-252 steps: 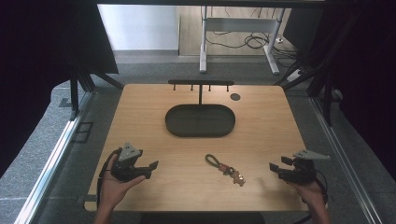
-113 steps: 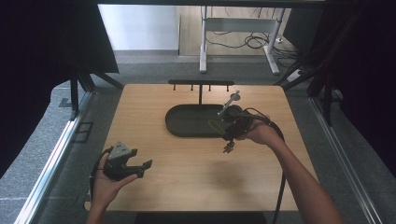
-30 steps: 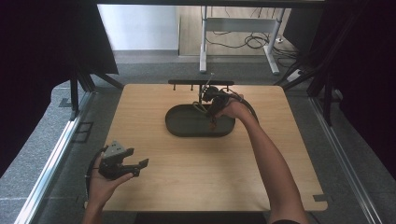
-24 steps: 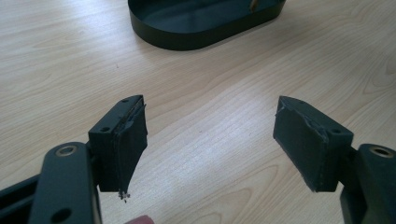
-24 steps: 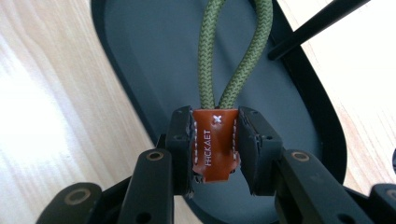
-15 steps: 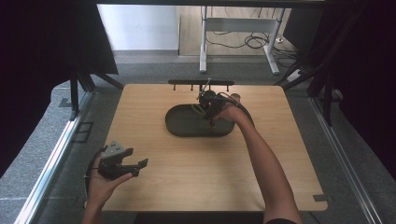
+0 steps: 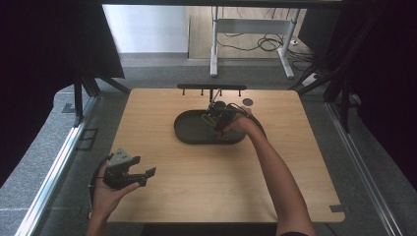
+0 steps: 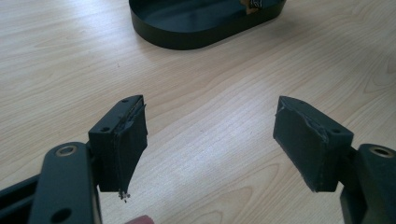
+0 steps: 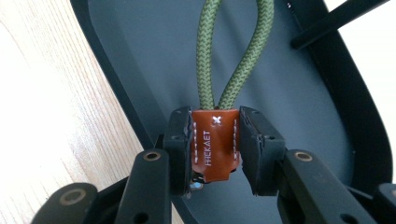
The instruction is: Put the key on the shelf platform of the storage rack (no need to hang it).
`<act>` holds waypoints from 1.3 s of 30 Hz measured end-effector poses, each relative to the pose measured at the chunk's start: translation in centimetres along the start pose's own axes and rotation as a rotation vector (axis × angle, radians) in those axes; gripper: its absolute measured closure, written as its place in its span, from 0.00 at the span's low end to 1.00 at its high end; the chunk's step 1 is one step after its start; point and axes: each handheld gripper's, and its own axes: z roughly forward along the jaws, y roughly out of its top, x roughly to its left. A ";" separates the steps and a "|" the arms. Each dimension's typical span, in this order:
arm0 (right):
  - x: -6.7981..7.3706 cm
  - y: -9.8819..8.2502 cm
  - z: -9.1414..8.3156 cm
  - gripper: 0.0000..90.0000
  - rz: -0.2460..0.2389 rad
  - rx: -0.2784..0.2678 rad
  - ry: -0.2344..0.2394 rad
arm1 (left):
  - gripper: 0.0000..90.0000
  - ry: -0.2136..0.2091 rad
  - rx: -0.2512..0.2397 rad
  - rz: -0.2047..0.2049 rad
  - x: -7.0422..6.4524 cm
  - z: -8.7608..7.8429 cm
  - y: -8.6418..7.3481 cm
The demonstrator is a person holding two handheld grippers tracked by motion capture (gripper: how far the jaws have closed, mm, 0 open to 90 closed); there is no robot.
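A keychain, an olive-green cord loop (image 9: 233,51) stitched into an orange-brown leather tab (image 9: 215,142), sits between the pads of my right gripper (image 9: 215,119). The jaws have just been opening a little, but both pads still lie against the tab. The gripper hangs low over the right part of the black oval tray (image 9: 299,93), its cord loop reaching over the tray floor. In the high view the right gripper (image 7: 218,115) is over the tray (image 7: 192,129) near its far rim. My left gripper (image 7: 147,173) rests open at the table's near left, with nothing between its jaws (image 8: 210,126).
A black bar rack with short pegs (image 7: 211,87) stands at the far edge, just behind the tray. A small dark disc (image 7: 248,102) lies to the right of it. The tray's near wall (image 8: 187,37) lies ahead of the left gripper across bare wood.
My right gripper has sunk toward the tray with the keychain in it. The left hand has stayed where it was.
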 end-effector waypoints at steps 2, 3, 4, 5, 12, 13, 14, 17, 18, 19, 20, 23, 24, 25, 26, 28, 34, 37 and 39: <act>0.0 -0.1 0.1 0.72 -0.009 -0.004 -0.002 | 0.29 0.001 0.000 -0.001 0.0 0.0 0.0; 0.0 -0.1 0.2 0.71 -0.014 -0.004 0.002 | 0.29 0.003 0.002 0.000 0.0 0.0 0.0; 0.1 -0.1 0.3 0.68 -0.014 -0.005 0.008 | 0.29 0.001 0.003 0.000 0.1 0.0 0.0; 0.1 -0.1 0.3 0.65 -0.014 -0.007 0.009 | 0.29 0.001 0.003 -0.001 0.1 0.1 0.0; 0.2 -0.5 -0.2 0.62 0.000 -0.035 0.001 | 0.29 0.004 0.000 -0.002 0.1 0.0 0.0; 0.3 -0.5 -0.5 0.62 0.011 -0.033 0.004 | 0.29 0.005 0.000 -0.001 0.1 -0.1 0.0; 0.3 -0.6 -0.6 0.61 -0.002 -0.040 0.002 | 0.29 0.004 0.000 0.001 0.0 -0.1 0.0; 0.5 -0.9 -1.4 0.60 0.010 -0.053 -0.005 | 0.29 0.004 0.001 0.001 -0.1 -0.1 0.0; 0.5 -0.9 -1.6 0.58 0.010 -0.058 -0.006 | 0.29 0.004 0.002 0.001 -0.1 0.0 0.0; 0.4 -1.1 -1.8 0.58 0.010 -0.069 -0.009 | 0.29 0.003 0.002 0.003 -0.1 0.0 0.1; 0.4 -1.2 -2.1 0.57 0.014 -0.076 -0.012 | 0.29 0.003 0.003 0.005 -0.1 0.0 0.1; 0.5 -1.5 -2.8 0.53 0.036 -0.090 -0.012 | 0.29 0.003 0.006 0.006 -0.2 0.1 0.1; 0.6 -1.6 -3.0 0.51 0.037 -0.097 -0.011 | 0.29 0.002 0.006 0.007 -0.2 0.1 0.1; 0.6 -1.7 -3.2 0.50 0.034 -0.104 -0.010 | 0.29 0.002 0.007 0.008 -0.3 0.1 0.1; 0.6 -1.8 -3.4 0.49 0.043 -0.110 -0.007 | 0.29 0.002 0.009 0.009 -0.3 0.2 0.1; 0.7 -2.1 -3.9 0.49 0.061 -0.128 -0.009 | 0.29 0.002 0.010 0.011 -0.3 0.2 0.1; 0.9 -2.9 -4.9 0.48 0.097 -0.179 0.016 | 0.29 0.003 0.017 0.015 -0.5 0.2 0.1; 1.1 -3.5 -5.4 0.48 0.105 -0.193 0.027 | 0.29 0.002 0.018 0.014 -0.4 0.2 0.1; 1.3 -4.2 -5.8 0.48 0.116 -0.208 0.024 | 0.29 0.002 0.020 0.011 -0.4 0.3 0.1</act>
